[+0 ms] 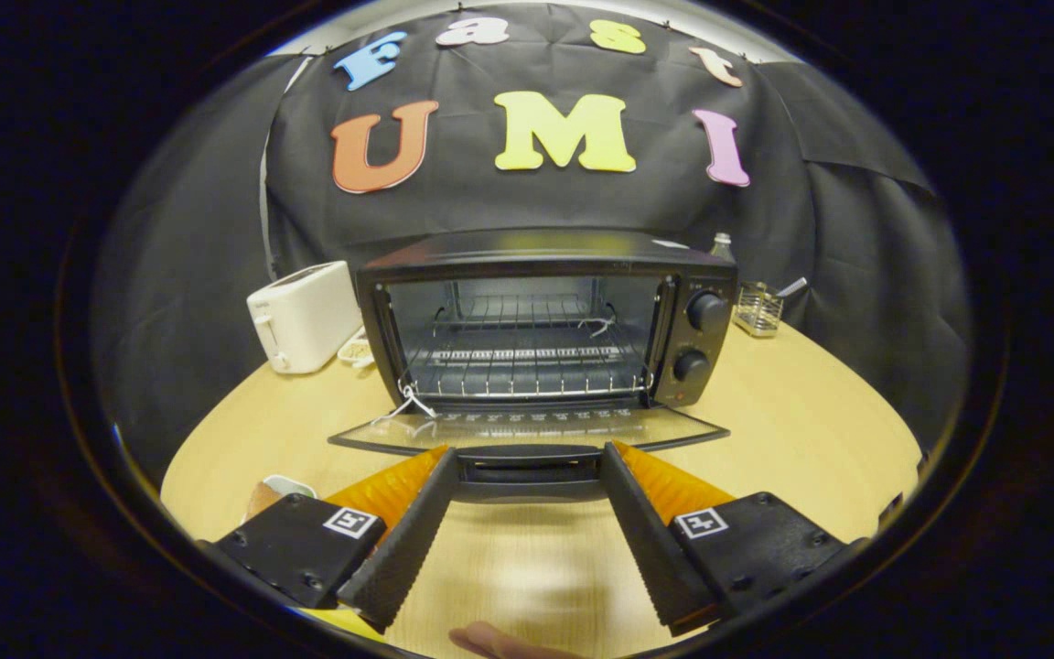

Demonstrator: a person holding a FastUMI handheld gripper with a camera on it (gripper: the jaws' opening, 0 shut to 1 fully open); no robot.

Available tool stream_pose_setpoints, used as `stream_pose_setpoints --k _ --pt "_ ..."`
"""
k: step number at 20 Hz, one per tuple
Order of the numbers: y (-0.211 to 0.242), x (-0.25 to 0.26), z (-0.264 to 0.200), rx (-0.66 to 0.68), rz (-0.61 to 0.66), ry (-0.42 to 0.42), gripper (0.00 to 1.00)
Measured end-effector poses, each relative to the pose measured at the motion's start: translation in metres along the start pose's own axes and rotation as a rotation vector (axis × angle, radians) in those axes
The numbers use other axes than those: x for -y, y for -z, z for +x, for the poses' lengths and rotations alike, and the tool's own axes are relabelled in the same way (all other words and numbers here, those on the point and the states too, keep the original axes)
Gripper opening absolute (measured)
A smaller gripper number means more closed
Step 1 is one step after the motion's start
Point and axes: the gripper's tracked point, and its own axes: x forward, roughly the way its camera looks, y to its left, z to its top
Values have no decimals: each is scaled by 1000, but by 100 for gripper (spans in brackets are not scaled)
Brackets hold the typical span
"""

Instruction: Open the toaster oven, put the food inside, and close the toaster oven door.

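Note:
The black toaster oven stands at the back of the round wooden table. Its glass door lies folded down flat toward me, baring a wire rack with nothing on it. The door's dark handle sits right between my fingertips. My gripper is open wide, one finger at each end of the handle; whether they touch it is unclear. Beside my left finger, the edge of a white dish with something brown peeks out, mostly hidden.
A white pop-up toaster stands left of the oven, with a small dish between them. A wire basket and a bottle top sit behind the oven's right side. A person's fingertip shows below my fingers.

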Motion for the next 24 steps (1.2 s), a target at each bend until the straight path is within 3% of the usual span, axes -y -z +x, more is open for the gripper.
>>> stream_pose_setpoints --k 8,12,19,24 --pt "27 6 1 -31 30 9 100" --pt "11 -5 -23 -8 14 -56 100" --pt "-12 -58 -70 -94 97 -338 100" --pt "-10 -103 -88 -336 206 -631 100"
